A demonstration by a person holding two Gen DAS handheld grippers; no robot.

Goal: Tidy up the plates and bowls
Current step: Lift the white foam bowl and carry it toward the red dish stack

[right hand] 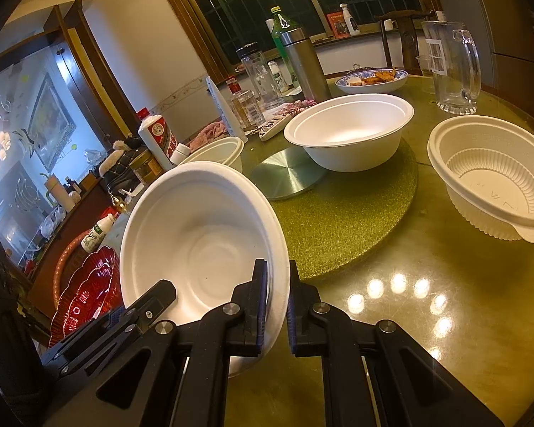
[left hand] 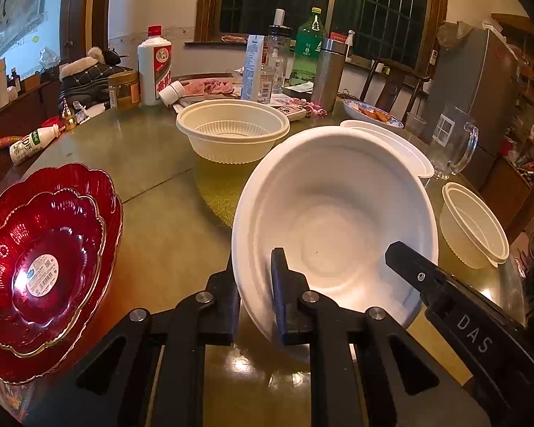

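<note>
Lying stacked at far left, red plates (left hand: 50, 267) face up; the white bowl (left hand: 334, 220) (tilted on edge, mouth toward both cameras) is pinched at its rim by the left gripper (left hand: 254, 284) and right gripper (right hand: 277, 306) above the table (left hand: 160, 220).

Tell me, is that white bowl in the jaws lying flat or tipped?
Tipped: the white bowl hangs off the table, rim pinched by both grippers, opening facing the cameras.

Small plate (left hand: 42, 267) in larger plate (left hand: 99, 192) — stacked
</note>
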